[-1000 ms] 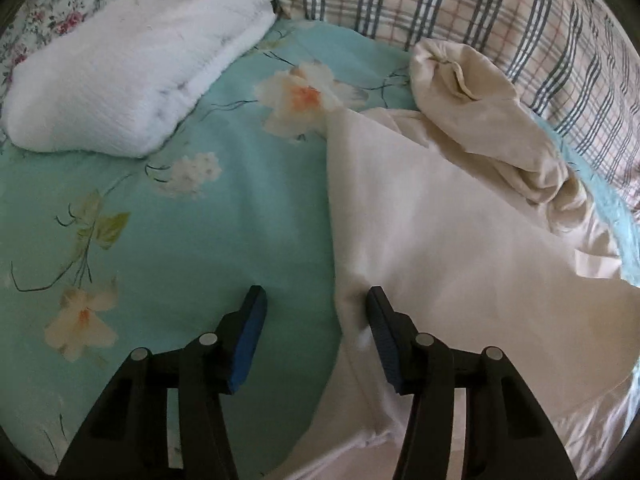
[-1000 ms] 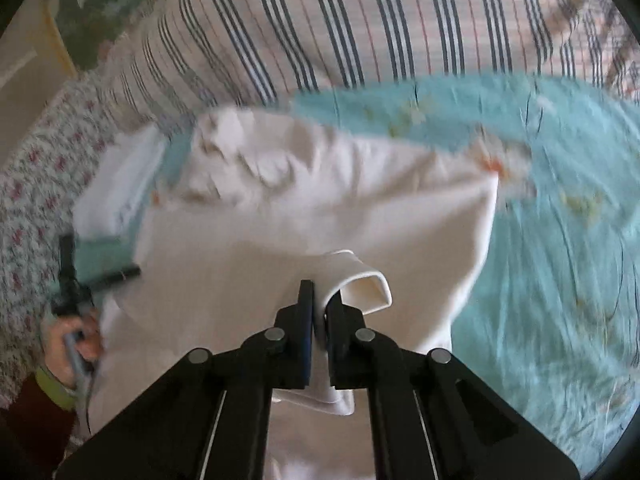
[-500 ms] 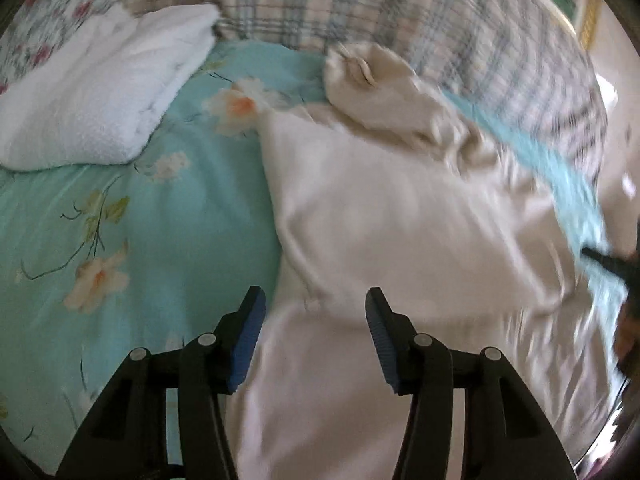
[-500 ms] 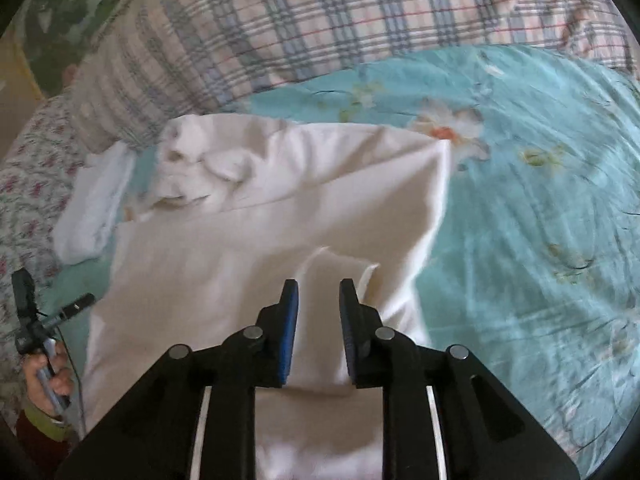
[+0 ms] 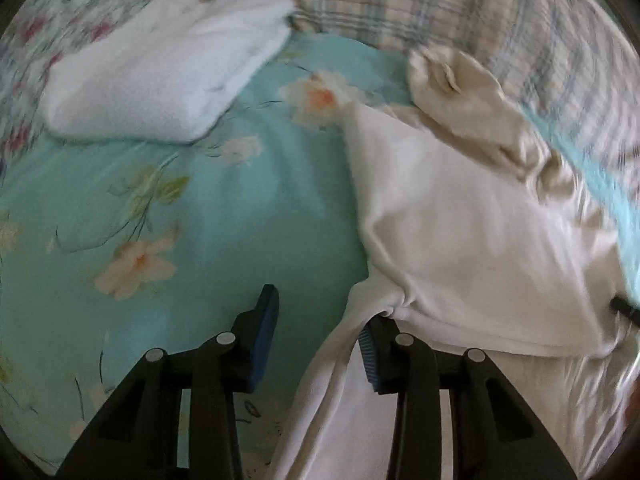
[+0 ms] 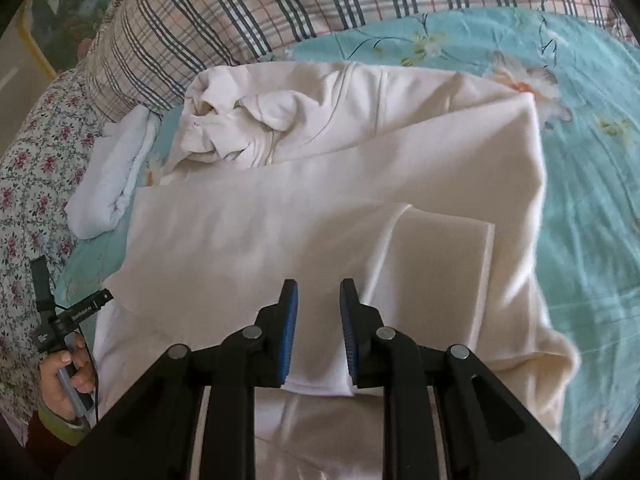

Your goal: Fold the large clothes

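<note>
A large cream garment (image 5: pixel 460 232) lies on the turquoise flowered bedsheet (image 5: pixel 160 200), its body folded over flat and its bunched collar end (image 5: pixel 460 88) toward the pillows. In the right wrist view the garment (image 6: pixel 340 208) spreads wide, with a folded sleeve (image 6: pixel 440 264) lying on top. My left gripper (image 5: pixel 320 320) is open at the garment's left edge; a fold of cloth drapes over its right finger (image 5: pixel 380 344). My right gripper (image 6: pixel 318 312) is open and empty just above the folded sleeve.
A folded white towel (image 5: pixel 168 68) lies at the upper left of the sheet, also in the right wrist view (image 6: pixel 116 176). Plaid pillows (image 6: pixel 320 4) line the far side. A flowered cover (image 6: pixel 32 184) lies at the left. The left hand and its gripper handle (image 6: pixel 64 332) show there.
My right gripper has opened and let go of the sleeve, which now lies flat on the garment. My left gripper swung over the garment and back to its left edge, still open.
</note>
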Motion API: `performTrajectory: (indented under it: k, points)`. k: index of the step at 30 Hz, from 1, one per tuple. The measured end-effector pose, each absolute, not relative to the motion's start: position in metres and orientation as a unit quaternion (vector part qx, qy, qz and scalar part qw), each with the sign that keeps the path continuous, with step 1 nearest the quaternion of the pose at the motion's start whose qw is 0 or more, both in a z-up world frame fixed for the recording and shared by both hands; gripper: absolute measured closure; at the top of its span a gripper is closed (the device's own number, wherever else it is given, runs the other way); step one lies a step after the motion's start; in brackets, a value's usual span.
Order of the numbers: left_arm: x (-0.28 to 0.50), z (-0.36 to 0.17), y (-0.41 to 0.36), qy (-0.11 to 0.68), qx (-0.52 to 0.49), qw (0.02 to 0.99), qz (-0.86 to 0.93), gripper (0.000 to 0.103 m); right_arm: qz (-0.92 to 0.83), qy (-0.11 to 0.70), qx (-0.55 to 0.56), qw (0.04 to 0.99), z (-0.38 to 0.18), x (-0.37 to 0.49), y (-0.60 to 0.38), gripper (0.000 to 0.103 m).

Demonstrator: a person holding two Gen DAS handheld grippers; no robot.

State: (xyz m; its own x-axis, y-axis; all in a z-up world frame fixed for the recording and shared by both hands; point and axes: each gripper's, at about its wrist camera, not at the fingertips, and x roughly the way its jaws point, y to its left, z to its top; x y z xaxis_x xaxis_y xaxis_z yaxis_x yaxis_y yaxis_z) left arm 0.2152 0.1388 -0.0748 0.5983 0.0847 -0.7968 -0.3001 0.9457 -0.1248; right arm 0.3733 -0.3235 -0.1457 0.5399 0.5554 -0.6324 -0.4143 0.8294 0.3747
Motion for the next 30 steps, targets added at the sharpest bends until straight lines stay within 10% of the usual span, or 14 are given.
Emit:
performTrajectory:
  k: [21,25,30]
  points:
    - [0.255,-0.077,0.101,0.478,-0.145,0.866,0.011,0.068,0.290,0.408,0.095,0.860,-0.159,0.384,-0.323,0.081]
    - [0.254,-0.085,0.122,0.473,-0.181,0.862,0.000,0.081,0.271,0.417,0.131,0.858,-0.170,0.394,-0.347,0.082]
    - [0.264,-0.065,0.121,0.460,-0.198,0.865,-0.009,0.059,0.280,0.396,0.132,0.864,-0.143,0.402,-0.341,0.081]
